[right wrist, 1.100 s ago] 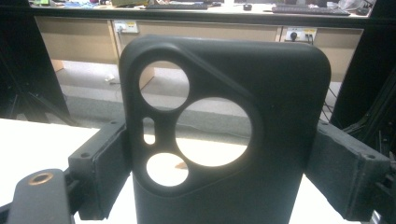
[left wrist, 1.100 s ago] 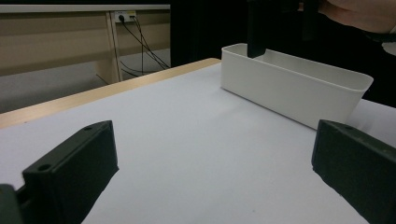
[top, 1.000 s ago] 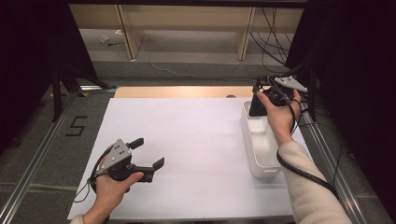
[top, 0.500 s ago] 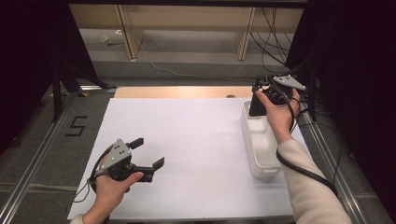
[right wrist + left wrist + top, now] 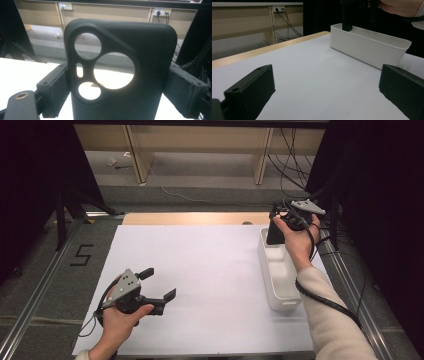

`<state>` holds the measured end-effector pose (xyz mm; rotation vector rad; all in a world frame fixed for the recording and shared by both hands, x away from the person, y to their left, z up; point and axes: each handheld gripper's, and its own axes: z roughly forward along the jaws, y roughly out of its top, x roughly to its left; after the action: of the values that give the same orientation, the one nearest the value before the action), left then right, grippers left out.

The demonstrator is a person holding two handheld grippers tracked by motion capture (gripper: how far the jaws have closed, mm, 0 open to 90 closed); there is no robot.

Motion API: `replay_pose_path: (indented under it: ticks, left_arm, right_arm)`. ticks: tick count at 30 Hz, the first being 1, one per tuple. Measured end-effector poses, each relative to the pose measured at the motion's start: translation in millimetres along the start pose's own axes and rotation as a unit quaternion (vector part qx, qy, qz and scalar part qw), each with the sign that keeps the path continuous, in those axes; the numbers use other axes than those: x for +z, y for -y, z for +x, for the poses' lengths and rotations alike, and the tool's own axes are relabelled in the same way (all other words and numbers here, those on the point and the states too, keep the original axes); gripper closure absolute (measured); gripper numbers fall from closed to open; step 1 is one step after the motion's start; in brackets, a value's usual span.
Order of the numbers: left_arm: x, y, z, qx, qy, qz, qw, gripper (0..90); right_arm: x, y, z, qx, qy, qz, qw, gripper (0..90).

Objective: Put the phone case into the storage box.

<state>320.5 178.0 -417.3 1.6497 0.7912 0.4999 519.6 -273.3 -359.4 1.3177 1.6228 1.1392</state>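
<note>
right gripper view puts a black phone case (image 5: pixel 120 72) upright between my right claw's (image 5: pixel 117 87) two jaws, its back towards the camera. both pads press on its side edges, so this claw is clenched on the case. i can see four cut-outs in the case's upper part: two large round holes, one smaller round hole and a narrow slot. through them i see the white worktop and pale wall panels beyond.

from the high view, my right claw (image 5: pixel 276 231) hangs over the far end of a long white tray (image 5: pixel 280 297), which lies along the right side of the white worktop (image 5: pixel 200 265). the phone case (image 5: pixel 274 231) points downward, its lower end at the tray's far end. whether it touches the tray's floor i cannot tell. my right hand (image 5: pixel 296 237) grips the claw from behind, and a black cable runs back along the pale sleeve.

my left claw (image 5: pixel 157 287) sits low over the near left part of the worktop, well apart from the tray, held in my left hand (image 5: pixel 120 320). in the left gripper view its jaws stand wide apart with bare white sheet between them, so it is released and grasps nothing. that view also shows the white tray (image 5: pixel 367 48) farther off, with the dark phone case (image 5: pixel 348 17) standing into its far end.
</note>
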Motion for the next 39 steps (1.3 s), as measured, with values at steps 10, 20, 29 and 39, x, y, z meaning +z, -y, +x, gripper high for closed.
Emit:
replay_pose_path:
  ticks: [10,20,29,39]
  left_arm:
    - [0.1,0.2,0.0,-0.001,0.000,0.001,1.0000,0.0]
    - [0.2,0.1,0.0,0.000,0.001,0.000,1.0000,0.0]
    - [0.3,0.3,0.0,-0.001,0.001,0.000,1.0000,0.0]
    - [0.5,0.4,-0.1,0.000,0.002,0.001,1.0000,0.0]
  right_arm:
    - [6.1,2.6,0.5,-0.001,-0.002,0.010,0.9999,15.1]
    - [10.1,2.7,1.4,-0.003,-0.001,0.016,0.9999,15.1]
    - [15.9,4.2,3.1,-0.006,-0.003,0.024,0.9997,15.1]
    - [20.2,7.0,1.1,-0.005,0.001,0.033,0.9995,15.1]
